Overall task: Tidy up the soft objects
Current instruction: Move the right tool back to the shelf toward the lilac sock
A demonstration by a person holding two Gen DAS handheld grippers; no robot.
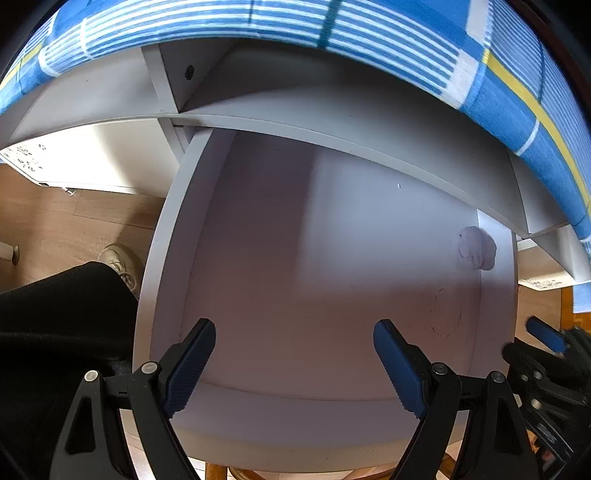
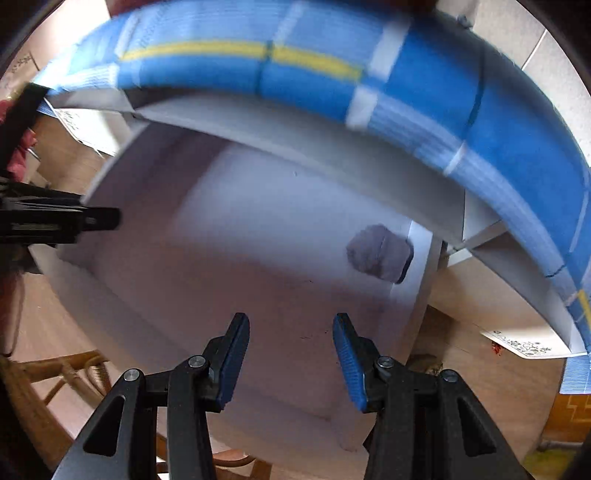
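A white drawer (image 1: 258,258) stands pulled out below me, its floor mostly bare (image 2: 240,266). A small pale grey-lilac soft lump (image 1: 476,253) lies in its far right corner, against the side wall (image 2: 378,254). Above the drawer's near part my left gripper (image 1: 295,332) points down with its jaws wide open and nothing between them. My right gripper (image 2: 291,325) also hangs over the drawer, jaws partly apart and empty, the soft lump ahead and to its right. Each gripper shows at the edge of the other's view: the right gripper (image 1: 546,339), the left gripper (image 2: 74,221).
A blue, white and yellow checked cloth (image 1: 369,33) overhangs the tabletop above the drawer (image 2: 295,74). A person's dark trouser leg (image 1: 62,314) and pale shoe (image 1: 122,262) stand left of the drawer on the wooden floor (image 1: 55,221). A wicker chair (image 2: 55,373) sits below.
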